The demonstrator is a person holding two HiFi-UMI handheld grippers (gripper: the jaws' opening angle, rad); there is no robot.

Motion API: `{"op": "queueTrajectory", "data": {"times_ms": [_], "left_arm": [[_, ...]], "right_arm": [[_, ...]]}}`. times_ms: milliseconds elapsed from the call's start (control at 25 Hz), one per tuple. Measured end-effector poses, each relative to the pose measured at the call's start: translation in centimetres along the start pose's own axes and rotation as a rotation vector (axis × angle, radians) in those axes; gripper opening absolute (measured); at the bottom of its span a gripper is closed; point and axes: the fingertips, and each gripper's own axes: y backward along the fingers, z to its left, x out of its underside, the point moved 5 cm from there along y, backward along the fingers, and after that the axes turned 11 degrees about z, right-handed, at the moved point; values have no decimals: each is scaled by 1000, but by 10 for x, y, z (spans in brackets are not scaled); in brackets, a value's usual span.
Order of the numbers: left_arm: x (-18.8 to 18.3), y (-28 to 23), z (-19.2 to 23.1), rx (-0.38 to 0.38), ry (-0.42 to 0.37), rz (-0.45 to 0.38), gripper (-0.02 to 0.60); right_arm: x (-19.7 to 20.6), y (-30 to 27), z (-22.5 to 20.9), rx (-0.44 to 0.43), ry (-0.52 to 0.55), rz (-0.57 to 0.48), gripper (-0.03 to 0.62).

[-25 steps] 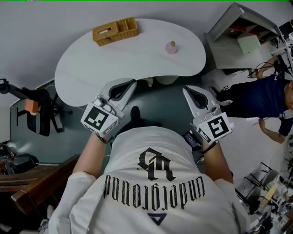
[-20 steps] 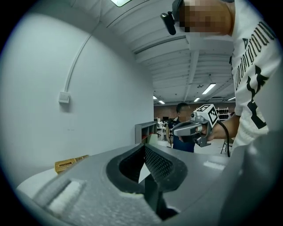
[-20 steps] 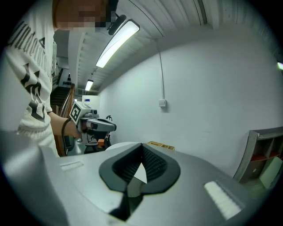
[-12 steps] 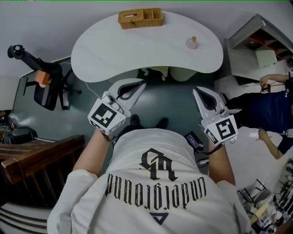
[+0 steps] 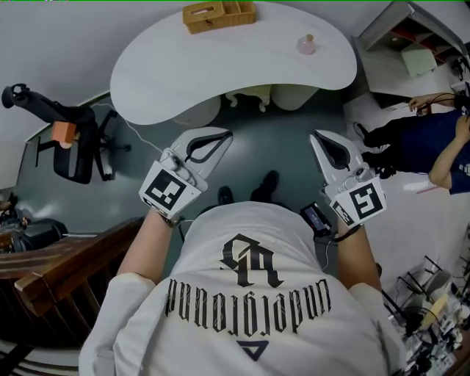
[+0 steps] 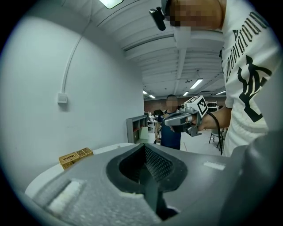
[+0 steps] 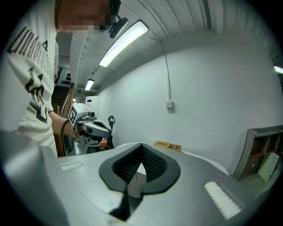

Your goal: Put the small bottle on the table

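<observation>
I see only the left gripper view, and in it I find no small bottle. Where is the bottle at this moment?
Observer: The head view shows it. The small bottle stands upright on the right part of the white table.
Operator: Does the right gripper hold something?
Observer: No. In the right gripper view, the right gripper has its jaws together and nothing is between them.
Operator: I see a wicker box. Is it close to the bottle?
Observer: No. The wicker box sits at the table's far edge, to the left of the bottle and well apart from it.
</observation>
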Motion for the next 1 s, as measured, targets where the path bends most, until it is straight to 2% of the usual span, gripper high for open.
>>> {"op": "queueTrajectory", "data": {"times_ms": [600,1000], "left_arm": [[42,118,13,4,22,-61,8],[51,151,16,8,19,-88,8]], "right_arm": [[-9,-8,130,76,-2,-4,2],[-23,-17,169,84,15,-14,2]]}}
